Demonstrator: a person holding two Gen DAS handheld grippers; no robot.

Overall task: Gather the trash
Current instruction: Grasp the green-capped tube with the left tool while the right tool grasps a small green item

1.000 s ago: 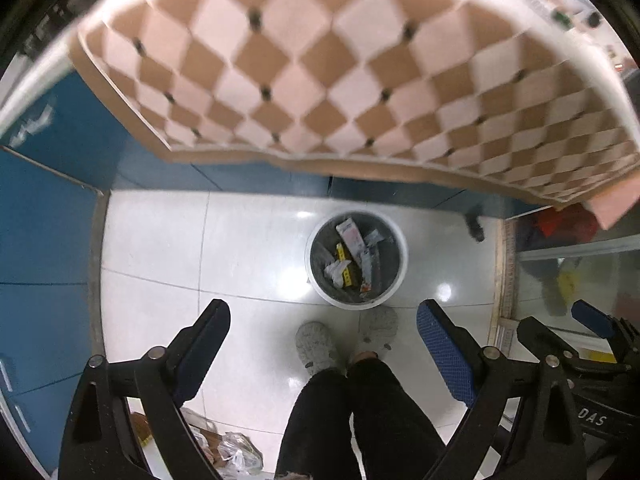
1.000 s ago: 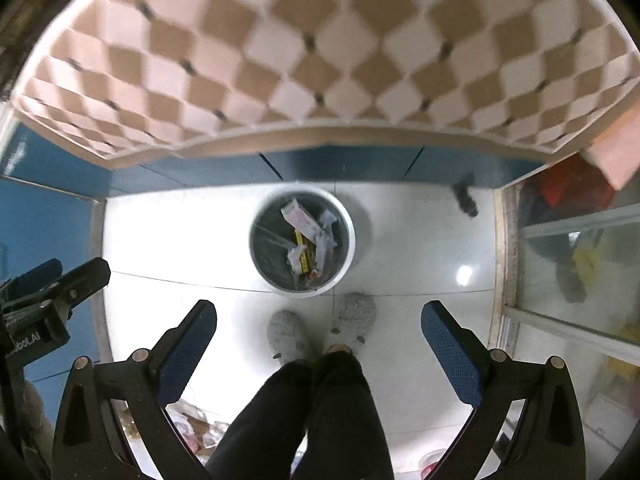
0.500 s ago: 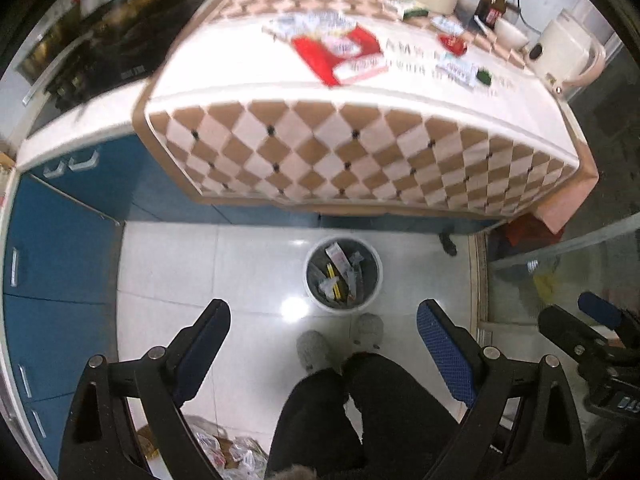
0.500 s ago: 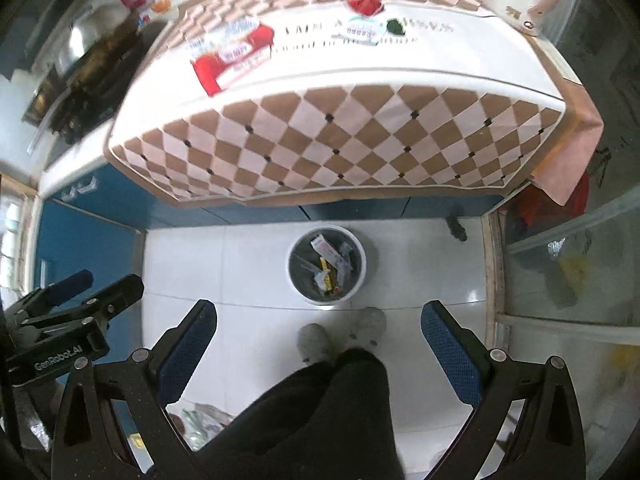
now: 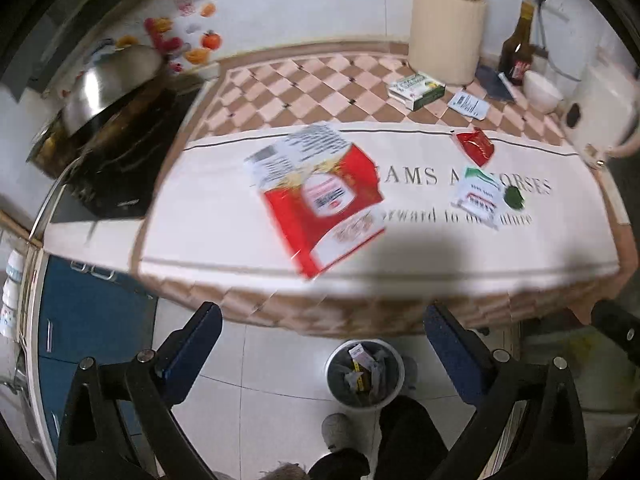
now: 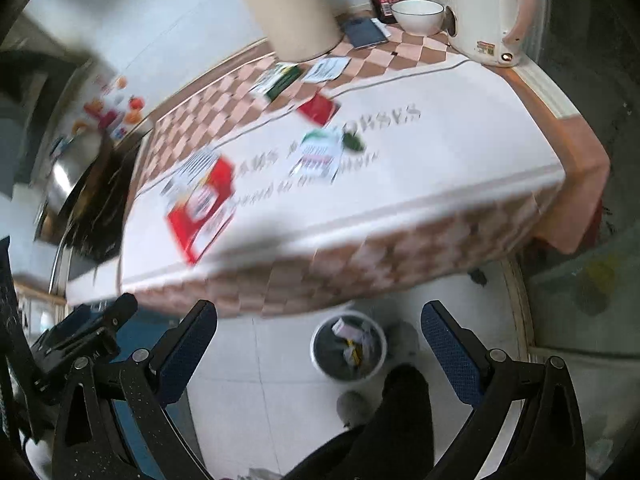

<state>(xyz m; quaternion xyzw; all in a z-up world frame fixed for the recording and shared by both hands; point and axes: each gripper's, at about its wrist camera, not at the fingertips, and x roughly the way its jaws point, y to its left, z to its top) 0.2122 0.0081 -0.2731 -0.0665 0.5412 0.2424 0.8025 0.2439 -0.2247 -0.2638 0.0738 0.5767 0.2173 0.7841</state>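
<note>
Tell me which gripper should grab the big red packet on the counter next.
Left, probably. The red packet lies nearly straight ahead of the left gripper, whose empty jaws are opening; from the right gripper it sits off to the left.

Both wrist views look steeply down from above, table [image 5: 208, 236] across the upper frame, trash bin [image 5: 364, 372] on the floor lower centre, shared by both.

One bin [image 5: 363, 374], one kettle [image 6: 482, 12], one bowl [image 6: 417, 16], one bottle [image 5: 519, 49].

Red packet [image 5: 326, 204] lies on the cloth-covered table [image 5: 200, 240]; trash bin [image 5: 364, 374] below holds wrappers.
</note>
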